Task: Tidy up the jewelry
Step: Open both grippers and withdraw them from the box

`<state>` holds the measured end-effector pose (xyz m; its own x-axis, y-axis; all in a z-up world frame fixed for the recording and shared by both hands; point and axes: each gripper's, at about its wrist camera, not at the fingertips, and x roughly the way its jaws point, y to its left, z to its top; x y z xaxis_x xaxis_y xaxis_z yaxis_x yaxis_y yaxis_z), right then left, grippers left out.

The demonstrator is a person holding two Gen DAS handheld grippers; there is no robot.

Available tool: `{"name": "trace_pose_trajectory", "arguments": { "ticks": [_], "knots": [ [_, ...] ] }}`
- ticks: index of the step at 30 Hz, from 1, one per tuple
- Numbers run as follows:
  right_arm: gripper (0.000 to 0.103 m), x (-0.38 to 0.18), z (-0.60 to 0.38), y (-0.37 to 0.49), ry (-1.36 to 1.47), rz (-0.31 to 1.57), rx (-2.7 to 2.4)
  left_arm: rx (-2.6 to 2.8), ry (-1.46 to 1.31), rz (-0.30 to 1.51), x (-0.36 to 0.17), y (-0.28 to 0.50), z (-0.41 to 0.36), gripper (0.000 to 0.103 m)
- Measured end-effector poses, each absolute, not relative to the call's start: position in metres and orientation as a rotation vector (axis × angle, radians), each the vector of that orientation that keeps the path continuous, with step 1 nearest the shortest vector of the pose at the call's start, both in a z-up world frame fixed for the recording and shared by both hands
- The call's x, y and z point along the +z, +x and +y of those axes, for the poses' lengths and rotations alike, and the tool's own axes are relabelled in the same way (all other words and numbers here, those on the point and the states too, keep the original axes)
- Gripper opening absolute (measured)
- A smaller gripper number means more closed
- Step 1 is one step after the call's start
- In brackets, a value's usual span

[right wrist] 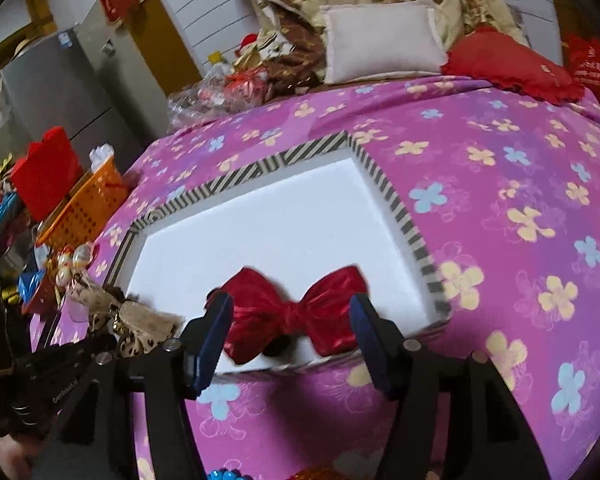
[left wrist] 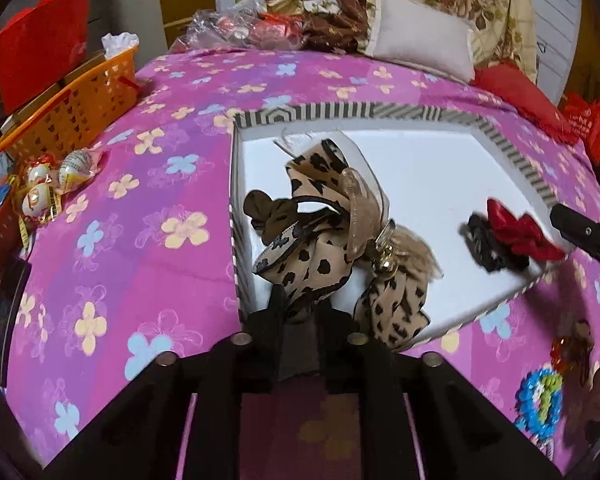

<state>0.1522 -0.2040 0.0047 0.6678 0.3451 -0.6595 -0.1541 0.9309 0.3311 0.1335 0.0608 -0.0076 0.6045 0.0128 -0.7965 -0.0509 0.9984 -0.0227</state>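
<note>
Snagging is the main risk: the left tool (left wrist: 300, 316), fingers closed on the floppy leopard-print ribbon bow (left wrist: 320, 236), could drag its trailing tails over the near wall of the shallow white-lined box with a striped rim (left wrist: 380, 111) just ahead of it. Right of that, the right tool (right wrist: 292, 320) stands wide open, holding nothing, astride the shiny red fabric bow (right wrist: 296, 312) lying inside the box's near edge; a careless pull could flick it onto the bed.

A box (left wrist: 416, 168) sits on the bed (left wrist: 148, 208). In the box, a big bow (left wrist: 320, 240) lies at 9 o'clock and a small bow (left wrist: 520, 228) at 3 o'clock. A basket (left wrist: 72, 108) stands far off at 10 o'clock, pillows (left wrist: 420, 36) at 12.
</note>
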Motion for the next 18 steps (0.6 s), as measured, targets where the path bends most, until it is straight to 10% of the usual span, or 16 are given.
{"name": "trace_pose_trajectory", "arguments": {
  "ticks": [5,18],
  "knots": [
    [0.064,0.016,-0.212,0.147,0.263,0.755,0.249,0.024,-0.079,0.86,0.006,0.134,0.068,0.048],
    [0.071,0.061,-0.209,0.056,0.065,0.74,0.181,0.021,-0.083,0.729,0.043,0.109,0.071,0.05]
  ]
}}
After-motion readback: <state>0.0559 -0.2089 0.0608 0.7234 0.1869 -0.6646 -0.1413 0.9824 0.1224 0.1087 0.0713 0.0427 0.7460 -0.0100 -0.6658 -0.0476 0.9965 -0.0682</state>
